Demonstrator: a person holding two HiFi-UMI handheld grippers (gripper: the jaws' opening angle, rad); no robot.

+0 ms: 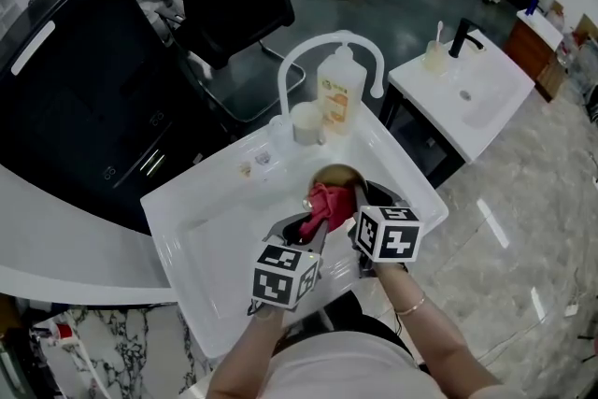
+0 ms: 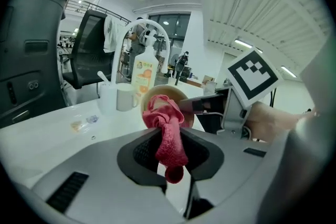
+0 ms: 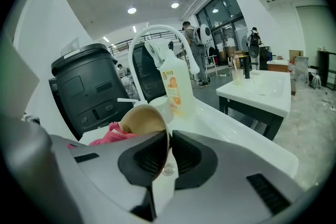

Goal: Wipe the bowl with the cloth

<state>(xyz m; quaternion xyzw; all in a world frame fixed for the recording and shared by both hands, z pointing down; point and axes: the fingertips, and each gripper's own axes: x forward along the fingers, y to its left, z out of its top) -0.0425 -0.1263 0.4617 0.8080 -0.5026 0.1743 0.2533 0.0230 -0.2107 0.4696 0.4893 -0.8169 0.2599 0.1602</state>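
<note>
Currently a red cloth (image 2: 167, 128) presses into the tilted tan bowl (image 3: 143, 119).

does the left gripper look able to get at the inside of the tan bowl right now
Probably yes. The right gripper holds the round tan bowl by its rim, opening turned toward the left gripper, whose red woven cloth bunches at the bowl's mouth; nothing stands between.

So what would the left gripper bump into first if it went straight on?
Most likely the bowl: it sits right ahead, held by its rim in the right gripper, and the cloth in the left gripper seems to touch it, though depth is unclear.
</note>
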